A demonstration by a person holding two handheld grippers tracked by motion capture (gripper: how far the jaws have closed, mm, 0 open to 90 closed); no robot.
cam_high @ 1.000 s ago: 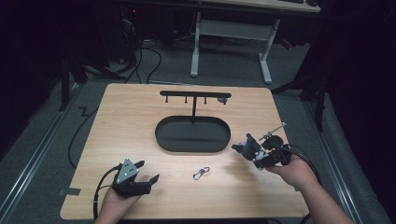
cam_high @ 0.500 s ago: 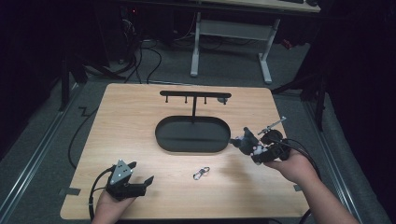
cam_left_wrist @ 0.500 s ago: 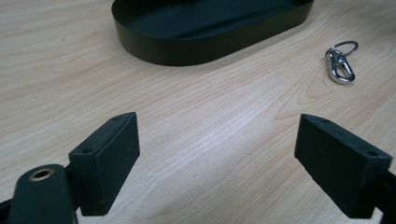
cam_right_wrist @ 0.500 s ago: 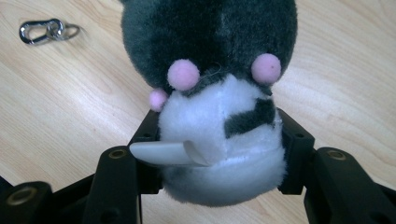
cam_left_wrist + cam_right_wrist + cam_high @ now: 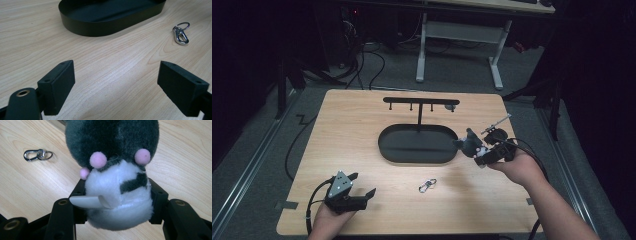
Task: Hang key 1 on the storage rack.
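Observation:
A grey and white plush toy [image 5: 112, 145] with pink dots is clamped between the jaws of my right gripper [image 5: 117, 202]. In the high view the right gripper [image 5: 475, 150] holds the toy [image 5: 468, 142] in the air just past the right end of the black oval tray [image 5: 417, 160]. My left gripper [image 5: 363, 183] rests near the table's front left. Its jaws have just been opening, and the left gripper [image 5: 117, 85] stands wide with only bare wood between them. A small metal clip on a ring [image 5: 427, 185] lies on the table between the two hands.
A black T-shaped stand with small hooks [image 5: 419, 102] rises from the tray's far side. The clip [image 5: 181, 36] lies ahead and to the right of the left jaws, and the tray's wall [image 5: 110, 23] stands farther on. Cables trail from both grippers.
My right gripper has lifted with the toy and shifted left toward the tray's end. The left gripper's jaws stand wider apart than before, and that hand has barely moved.

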